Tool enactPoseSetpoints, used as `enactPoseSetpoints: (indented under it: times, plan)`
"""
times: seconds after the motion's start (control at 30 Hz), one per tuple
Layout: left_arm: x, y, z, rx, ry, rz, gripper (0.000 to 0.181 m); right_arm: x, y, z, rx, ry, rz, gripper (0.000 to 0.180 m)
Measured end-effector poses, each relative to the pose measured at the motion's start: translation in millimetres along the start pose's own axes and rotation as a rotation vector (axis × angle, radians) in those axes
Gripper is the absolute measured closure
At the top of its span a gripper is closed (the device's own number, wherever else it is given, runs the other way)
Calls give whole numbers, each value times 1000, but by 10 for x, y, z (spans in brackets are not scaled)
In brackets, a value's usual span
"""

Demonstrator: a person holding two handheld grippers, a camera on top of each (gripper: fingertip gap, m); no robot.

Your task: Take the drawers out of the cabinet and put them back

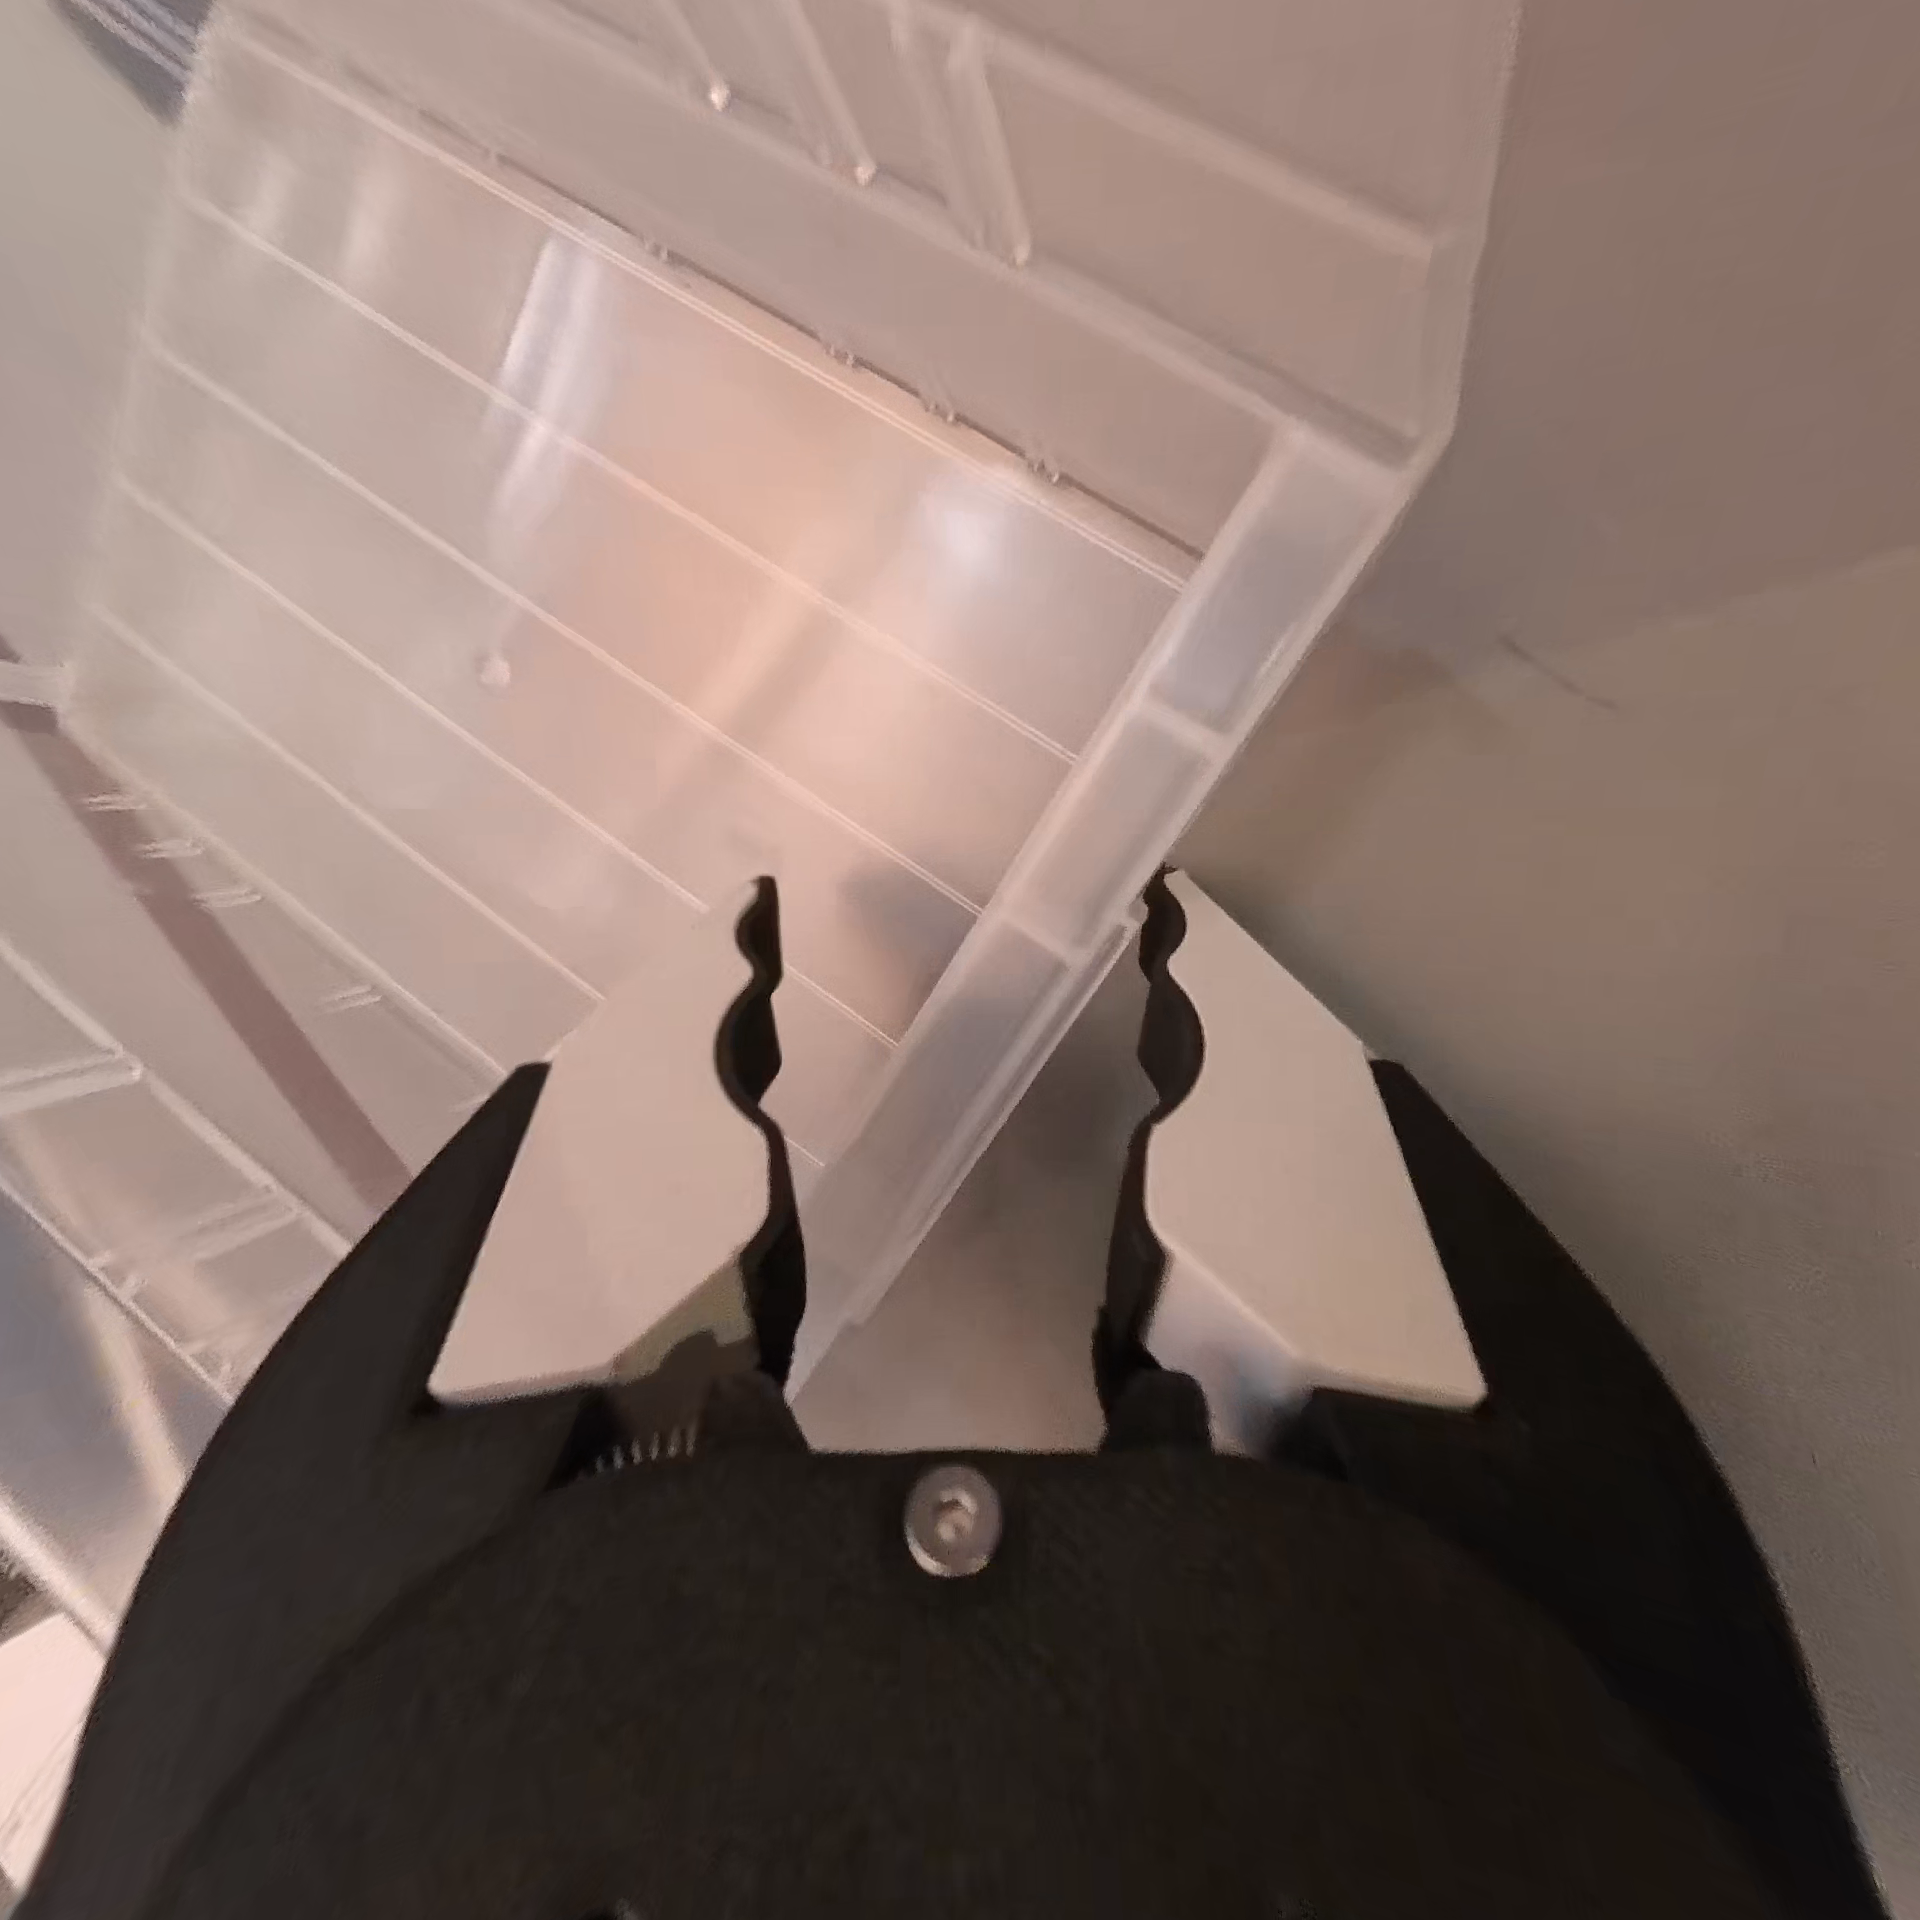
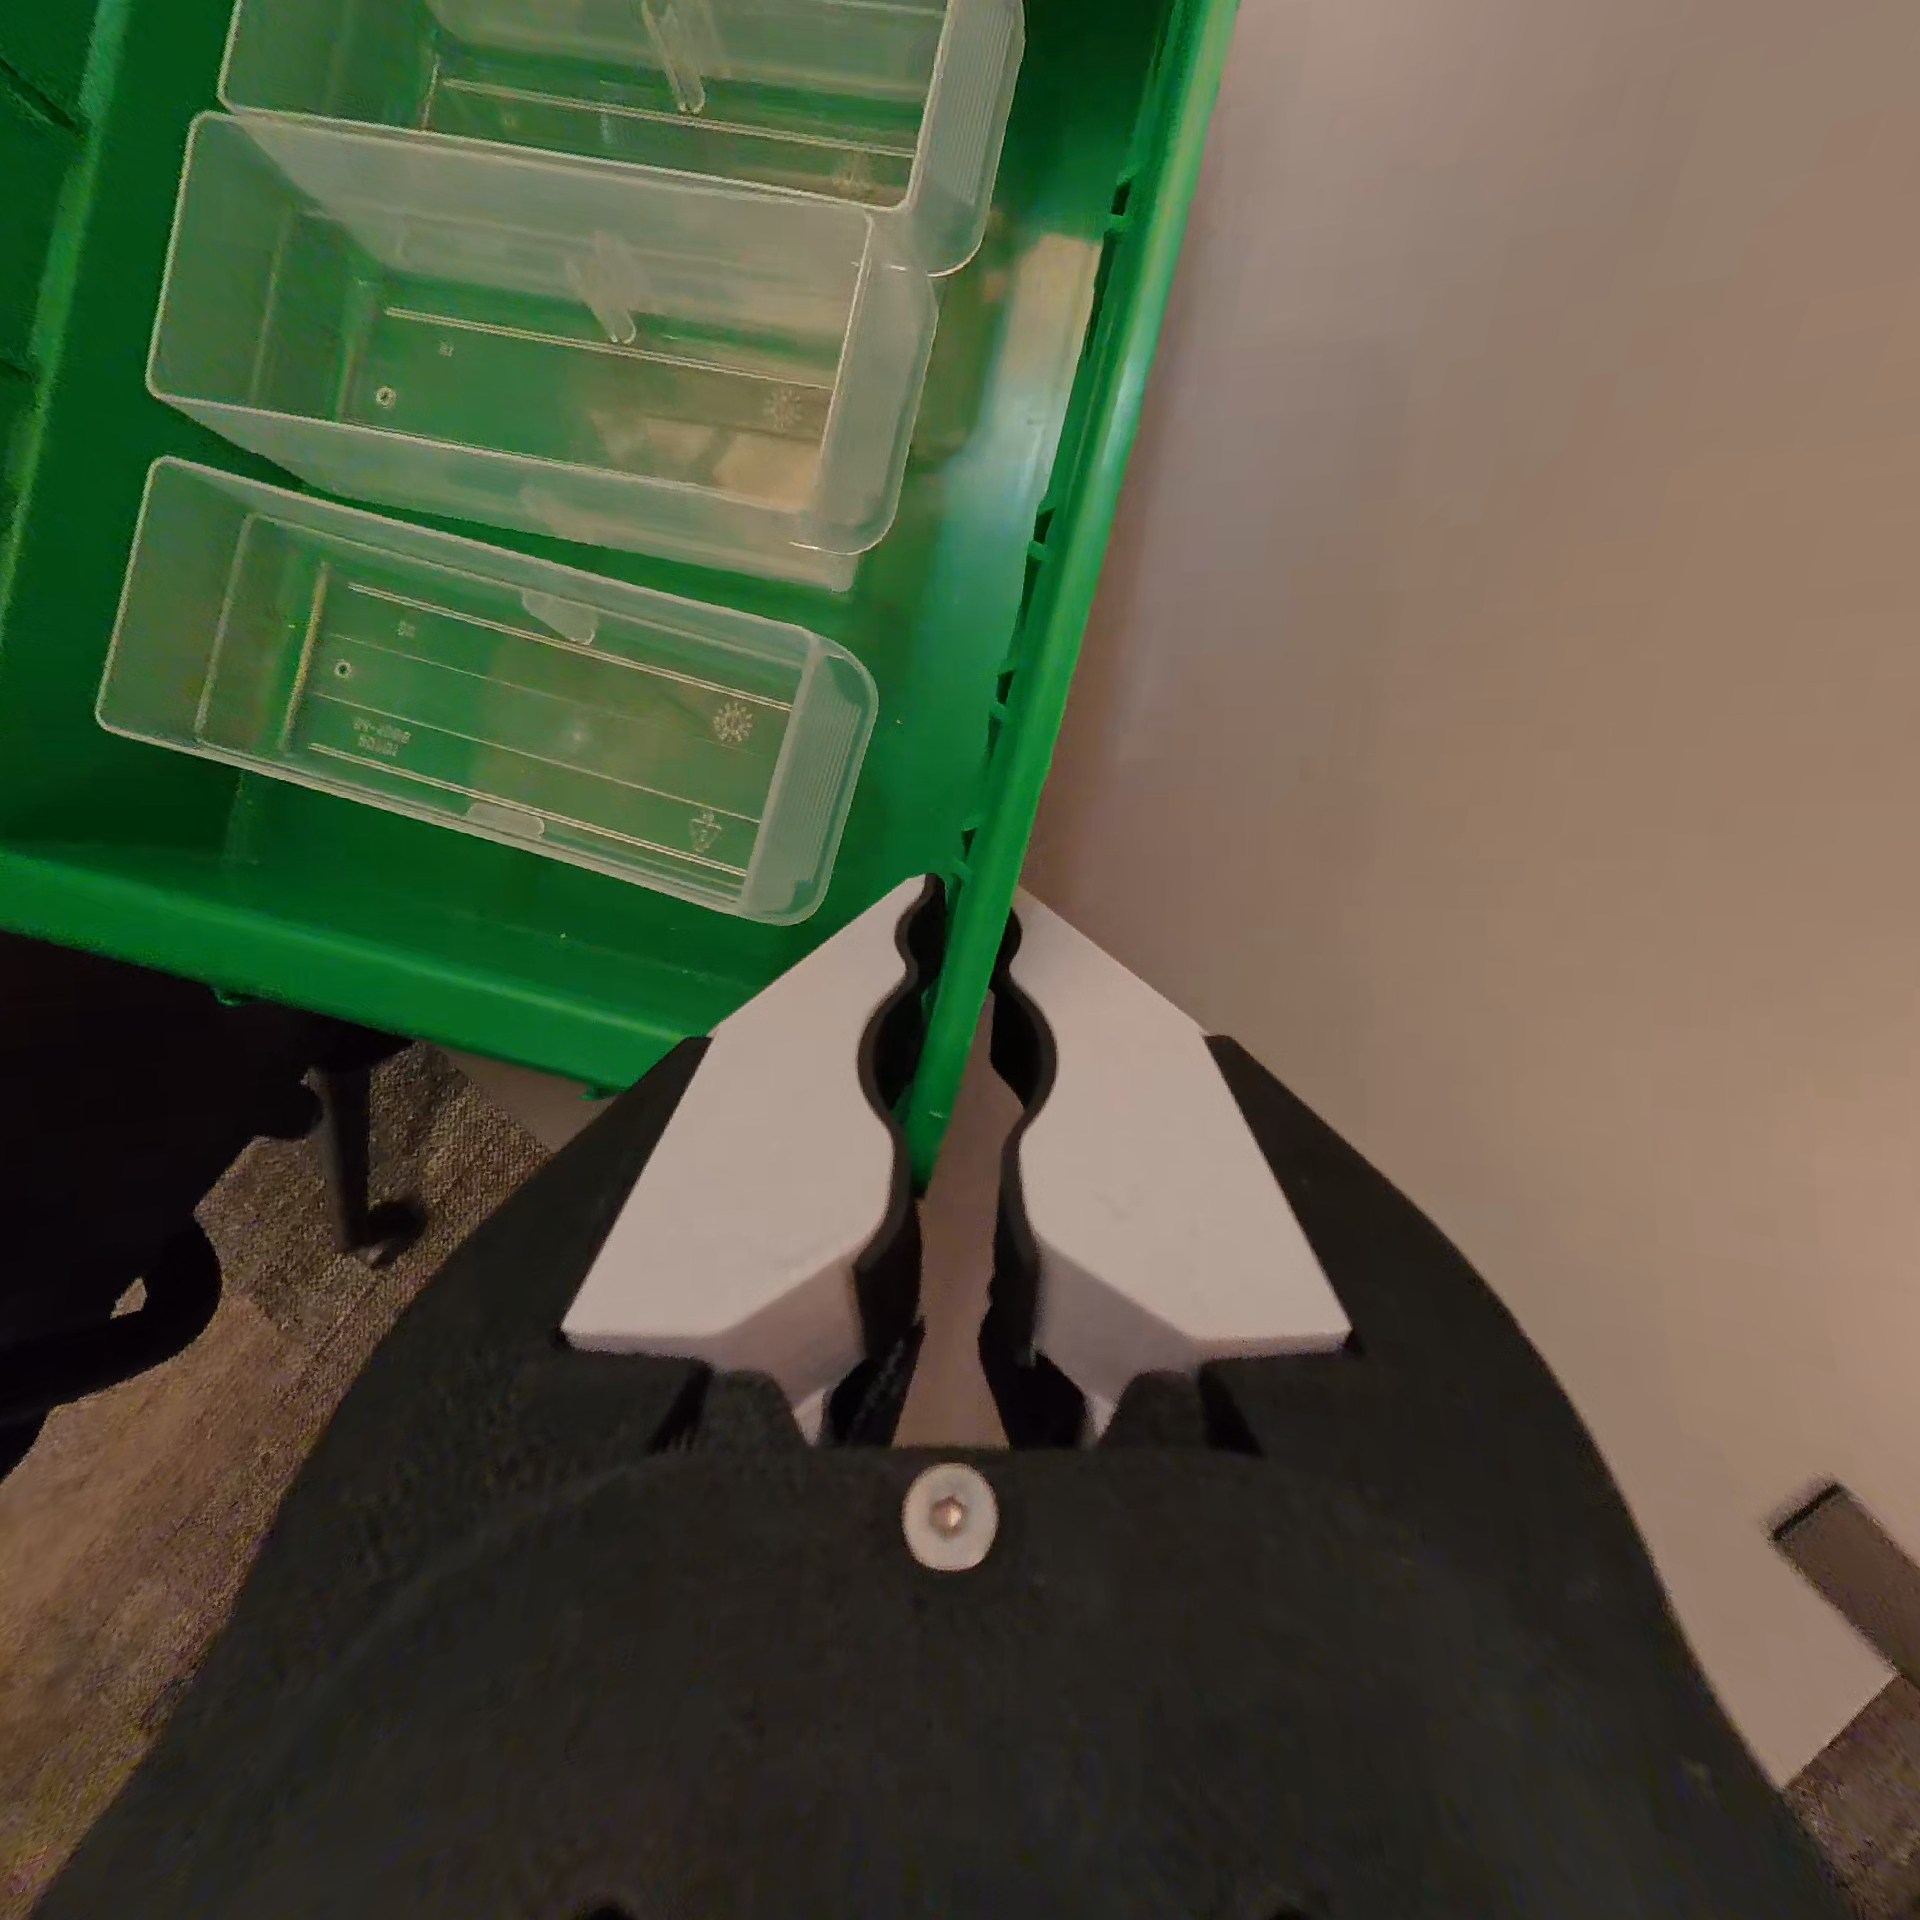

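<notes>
Right gripper clamps the green bin's wall; left gripper straddles the clear cabinet's edge.

Right gripper (image 2: 961, 914) is nearly closed on the green bin (image 2: 1049, 665), three clear drawers (image 2: 488, 717) lying inside. Left gripper (image 1: 961, 894) is spread wide, the frosted cabinet (image 1: 1081, 997) edge between its fingers, gap showing; pale table (image 1: 1662, 935) beside.

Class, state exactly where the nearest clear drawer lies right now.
In the right wrist view, the nearest clear drawer lies inside the green bin, by its near-right corner, just left of the right gripper.
</notes>
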State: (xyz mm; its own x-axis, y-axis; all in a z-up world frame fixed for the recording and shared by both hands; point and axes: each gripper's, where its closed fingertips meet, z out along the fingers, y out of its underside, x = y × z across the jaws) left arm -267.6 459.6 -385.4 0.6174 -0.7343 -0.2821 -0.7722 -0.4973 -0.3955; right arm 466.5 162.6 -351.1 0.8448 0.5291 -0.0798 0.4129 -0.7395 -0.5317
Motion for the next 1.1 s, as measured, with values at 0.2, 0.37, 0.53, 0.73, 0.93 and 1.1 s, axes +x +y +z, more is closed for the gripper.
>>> enactPoseSetpoints:
  times: [0.2, 0.37, 0.53, 0.73, 0.93, 1.1]
  plan:
    - [85, -49, 9, -56, 16, 112, 135, 76, -21, 7, -30, -40, -93, 175]
    - [164, -50, -15, -115, -42, 224, 151, 152, -32, 7, -38, -86, -159, 176]
    - [296, -69, -54, -93, -36, 249, 153, 237, -22, -9, -41, -117, -190, 176]
    - [667, -39, -188, -68, 59, 250, 155, 296, -19, -16, -45, -136, -189, 176]
    - [899, -158, -510, 91, 67, 137, 135, 285, -11, -20, -51, -132, -199, 176]
    - [160, -306, -1227, 315, -288, -114, 99, 281, -3, -30, -66, -132, -214, 176]
